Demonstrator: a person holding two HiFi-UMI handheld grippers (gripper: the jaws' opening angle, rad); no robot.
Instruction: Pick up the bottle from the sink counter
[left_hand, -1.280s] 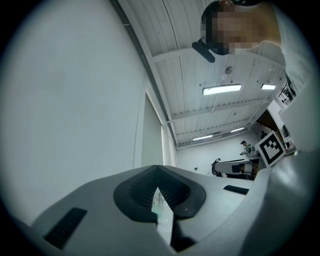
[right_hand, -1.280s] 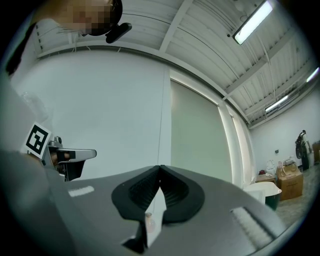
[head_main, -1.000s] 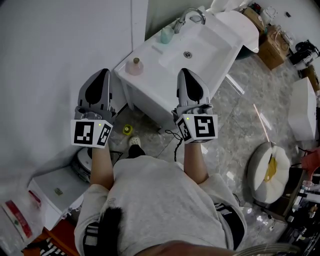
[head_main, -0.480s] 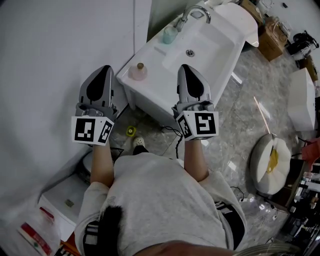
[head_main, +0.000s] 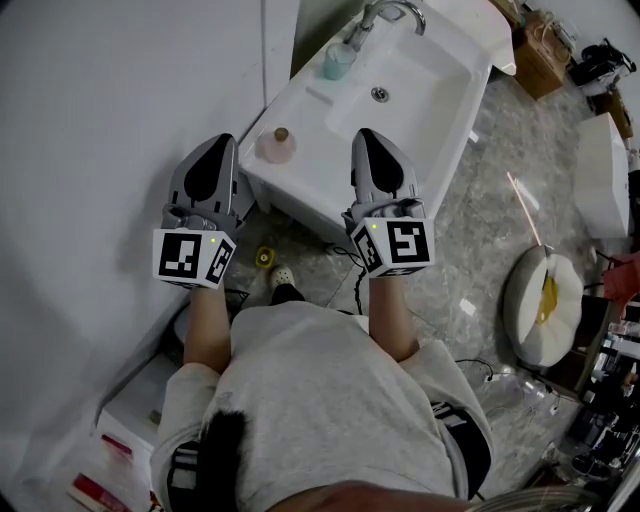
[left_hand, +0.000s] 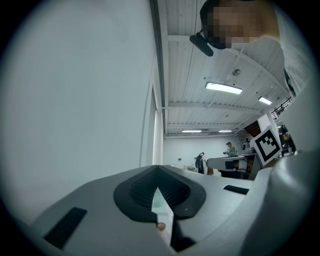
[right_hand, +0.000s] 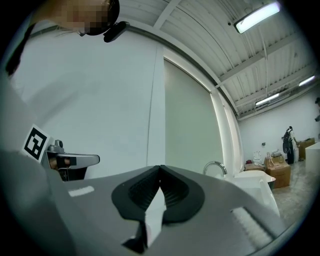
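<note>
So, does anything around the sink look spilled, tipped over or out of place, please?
Nothing stands out on the sink counter: the pink bottle stands upright near a front corner, and the teal cup stands upright beside the faucet. Nothing looks spilled. Only a small yellow object and a loose cable lie on the floor below.

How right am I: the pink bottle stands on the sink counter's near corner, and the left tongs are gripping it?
Not quite. The left tongs grip nothing: they are shut and empty, apart from the bottle. The pink bottle stands free on the sink counter's near corner, as the head view shows.
</note>
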